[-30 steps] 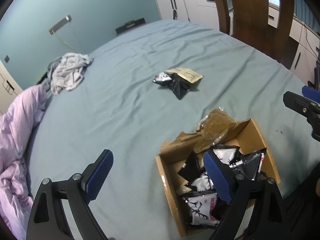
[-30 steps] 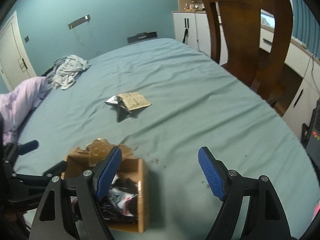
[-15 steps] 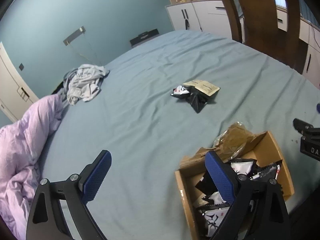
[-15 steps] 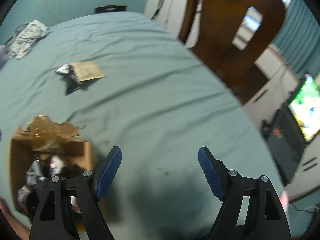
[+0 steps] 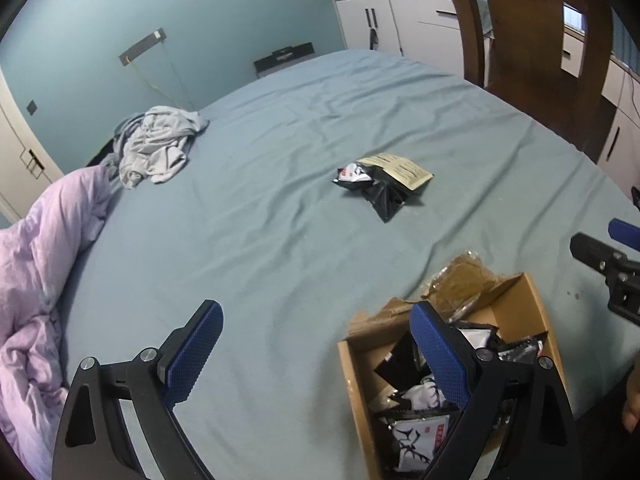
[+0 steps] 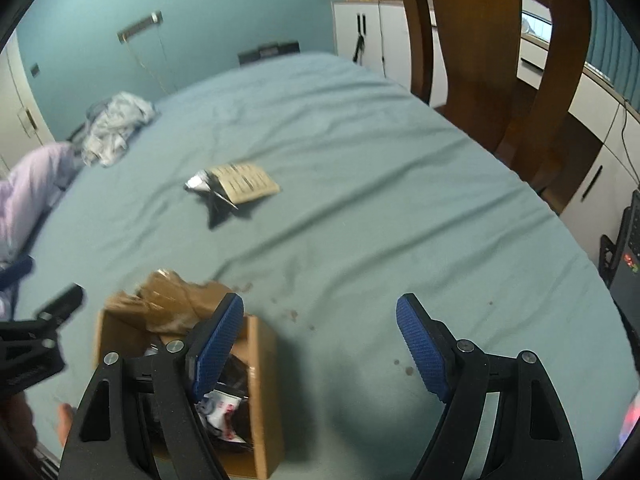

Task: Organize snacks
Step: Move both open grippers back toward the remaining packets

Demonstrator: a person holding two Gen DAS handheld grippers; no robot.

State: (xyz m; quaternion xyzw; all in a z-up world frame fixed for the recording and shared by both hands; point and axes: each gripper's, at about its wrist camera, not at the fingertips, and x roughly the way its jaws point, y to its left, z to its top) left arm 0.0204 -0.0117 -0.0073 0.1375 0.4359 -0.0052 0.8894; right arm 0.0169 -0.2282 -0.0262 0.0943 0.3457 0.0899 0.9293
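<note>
My cardboard box point(image 5: 532, 312) sits on the bed point(image 5: 280, 240) near its close edge and serves as the reference point. Inside it lie several black-and-white snack packets point(image 5: 416, 436), loosely heaped; a crumpled brown wrapper point(image 5: 460, 284) rests over the box's far rim. Beyond the box, well apart toward the middle of the bed, a small pile remains outside: a black packet point(image 5: 384, 200), a white-printed packet point(image 5: 352, 172) touching it, and a tan packet point(image 5: 404, 168) lying partly on top. My left hand-held gripper point(image 5: 316, 344) is released, jaws wide apart, nothing between them; one finger hangs over the box's contents, the other over bare sheet beside the box. My right hand-held gripper point(image 6: 320, 336) is likewise released and empty, one finger above the box's right wall, the other over bare sheet. Compared with half a second ago, the right wrist view has swung back toward the box and the pile; the packets themselves have not shifted.
</note>
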